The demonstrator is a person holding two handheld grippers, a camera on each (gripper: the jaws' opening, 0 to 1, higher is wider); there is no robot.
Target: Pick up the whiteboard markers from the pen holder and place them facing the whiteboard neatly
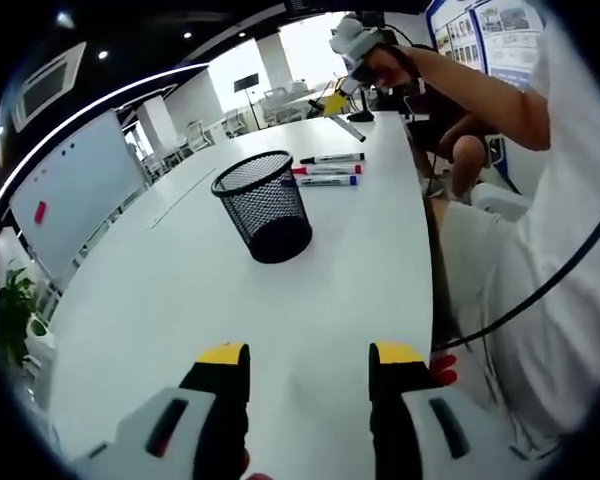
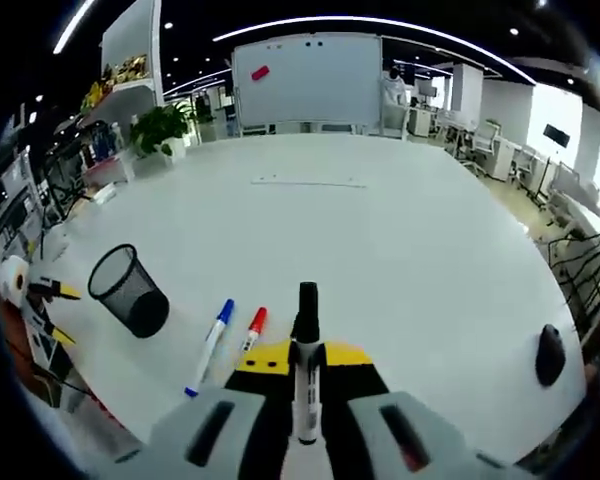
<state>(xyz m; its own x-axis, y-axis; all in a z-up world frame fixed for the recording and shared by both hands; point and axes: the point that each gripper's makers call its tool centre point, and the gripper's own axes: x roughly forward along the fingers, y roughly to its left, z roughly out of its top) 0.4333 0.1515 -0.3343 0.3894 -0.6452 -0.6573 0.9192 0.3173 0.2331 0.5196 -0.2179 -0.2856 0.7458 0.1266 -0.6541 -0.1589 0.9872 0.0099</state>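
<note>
A: Big white table [image 2: 400, 260] underfoot, open office all round. Dark ceiling [image 2: 310, 12], curved light strips [image 2: 380, 22] sweeping across.

B: Far end, shelves [image 2: 125, 85] on the left, a potted plant [image 2: 160, 128] under them.

A: Right side, desks and chairs [image 2: 480, 150] by bright windows [image 2: 560, 120].

B: Left gripper view: posters [image 1: 490, 30] on the wall, sunlit window [image 1: 310, 45] far off.
</note>
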